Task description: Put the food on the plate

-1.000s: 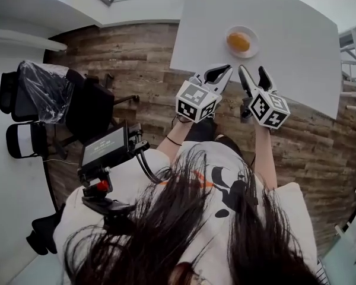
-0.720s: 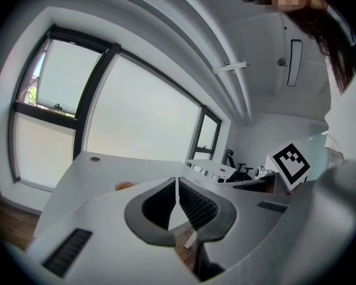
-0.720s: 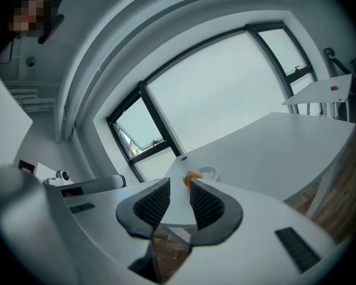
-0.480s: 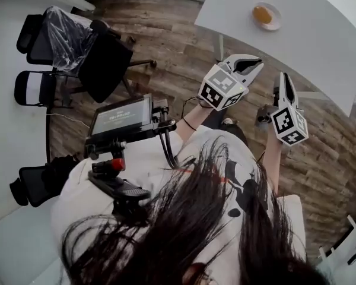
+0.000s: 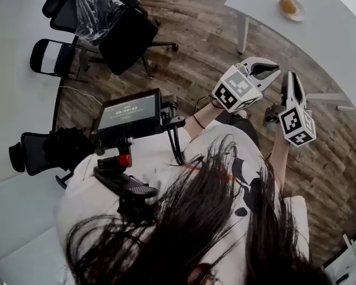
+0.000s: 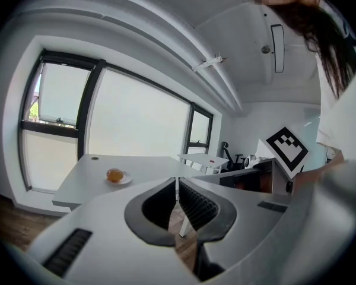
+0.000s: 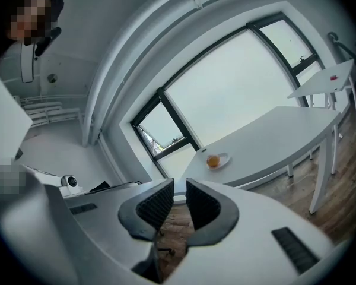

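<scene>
Jaws of the left gripper meet with nothing between them; the right gripper is likewise closed and empty, both above the wood floor. Well beyond, orange food lies on the plate on the white counter.

We see a white table standing on the wooden floor; one small plate rests on its top; office chairs stand on the floor.
</scene>
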`<state>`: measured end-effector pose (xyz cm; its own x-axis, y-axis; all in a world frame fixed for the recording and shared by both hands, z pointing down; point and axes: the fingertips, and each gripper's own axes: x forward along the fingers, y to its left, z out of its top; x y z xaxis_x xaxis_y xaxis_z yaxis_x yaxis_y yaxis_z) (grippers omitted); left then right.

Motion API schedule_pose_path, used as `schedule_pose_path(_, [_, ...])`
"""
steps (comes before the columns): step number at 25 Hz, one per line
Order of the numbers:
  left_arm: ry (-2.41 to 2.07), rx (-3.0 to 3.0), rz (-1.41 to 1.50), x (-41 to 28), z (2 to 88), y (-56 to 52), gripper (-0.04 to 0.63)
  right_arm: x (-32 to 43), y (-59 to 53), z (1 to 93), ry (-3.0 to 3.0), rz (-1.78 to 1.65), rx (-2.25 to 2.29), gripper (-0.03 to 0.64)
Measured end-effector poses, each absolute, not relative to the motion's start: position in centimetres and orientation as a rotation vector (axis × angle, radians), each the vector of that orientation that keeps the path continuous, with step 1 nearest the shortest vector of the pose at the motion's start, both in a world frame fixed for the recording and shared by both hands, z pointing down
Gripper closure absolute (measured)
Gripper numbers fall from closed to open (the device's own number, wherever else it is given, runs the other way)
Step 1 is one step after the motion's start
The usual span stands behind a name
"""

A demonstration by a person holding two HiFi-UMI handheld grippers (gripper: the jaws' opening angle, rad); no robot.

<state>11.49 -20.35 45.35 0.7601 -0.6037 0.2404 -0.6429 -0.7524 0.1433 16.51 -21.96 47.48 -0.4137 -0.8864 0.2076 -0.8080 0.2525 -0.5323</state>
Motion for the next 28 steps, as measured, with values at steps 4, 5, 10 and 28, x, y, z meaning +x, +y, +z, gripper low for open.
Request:
schedule_pose_path(4, [-1.009,2.747,0.286,9.9,44.8,-19.1,0.589,14.6,-20.7,47.3,2.395,-0.892,-1.578,0.543])
schedule_pose_path(5, [-1.009,2.750,0.281,9.7,44.5,-18.9,0.589,14.2,-20.4,47.2,2.398,-0.891,-1.577,0.543])
schedule_pose_path(10, [-0.997,2.792,0.277,8.2,43.3,-18.0,0.589,12.5,-19.4,46.4,2.400,-0.875,-1.589,0.543])
schedule_pose_path(28, [-0.843,2.833,0.302,-3.8,44.5,-5.3,0.589,2.8,-7.3,46.3,2.256,-0.884,-1.730,0.543])
